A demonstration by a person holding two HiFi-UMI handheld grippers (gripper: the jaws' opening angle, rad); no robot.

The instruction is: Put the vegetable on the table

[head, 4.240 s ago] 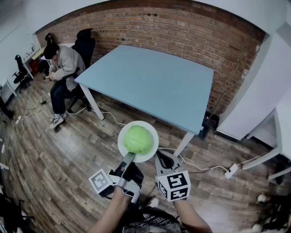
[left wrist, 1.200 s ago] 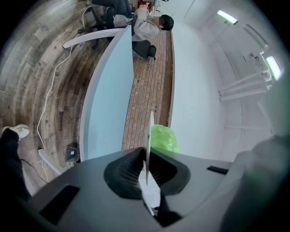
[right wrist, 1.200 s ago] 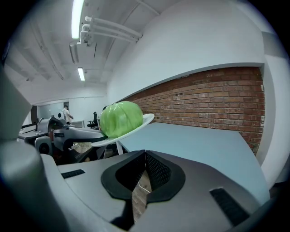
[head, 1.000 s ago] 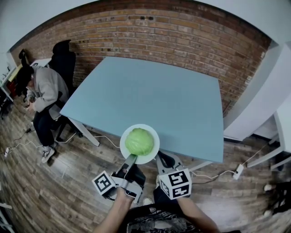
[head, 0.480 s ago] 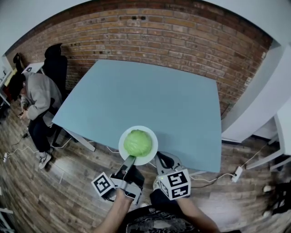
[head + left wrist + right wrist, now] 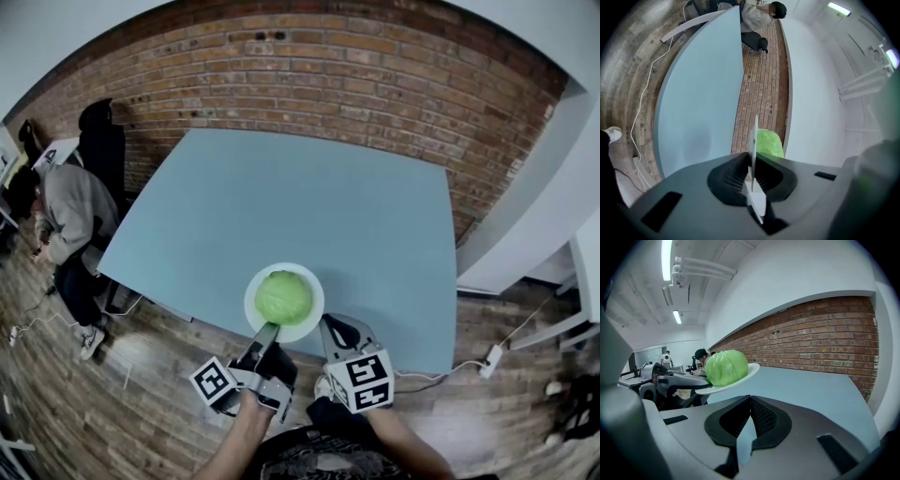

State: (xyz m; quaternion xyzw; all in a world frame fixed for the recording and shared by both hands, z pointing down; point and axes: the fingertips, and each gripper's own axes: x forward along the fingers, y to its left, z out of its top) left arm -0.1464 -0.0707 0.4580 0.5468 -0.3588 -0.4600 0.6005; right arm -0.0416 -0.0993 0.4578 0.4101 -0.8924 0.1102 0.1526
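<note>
A round green cabbage (image 6: 284,296) lies on a white plate (image 6: 253,307). My left gripper (image 6: 267,330) is shut on the plate's near rim and holds it in the air over the near edge of the light-blue table (image 6: 309,202). In the left gripper view the plate (image 6: 755,136) stands edge-on between the jaws of that gripper (image 6: 753,161), with the cabbage (image 6: 769,143) to its right. My right gripper (image 6: 330,325) hangs just right of the plate, shut and empty. In the right gripper view the cabbage (image 6: 725,366) and plate (image 6: 746,372) float to the left, above that gripper (image 6: 750,399).
A seated person (image 6: 61,220) and a black chair (image 6: 98,131) are at the table's left end. A brick wall (image 6: 328,66) runs behind the table. White furniture (image 6: 534,216) stands to the right. A power strip (image 6: 487,361) and cables lie on the wooden floor.
The plate with the cabbage has come forward from over the floor to over the table's near edge. The table has drawn closer. Both grippers keep their states.
</note>
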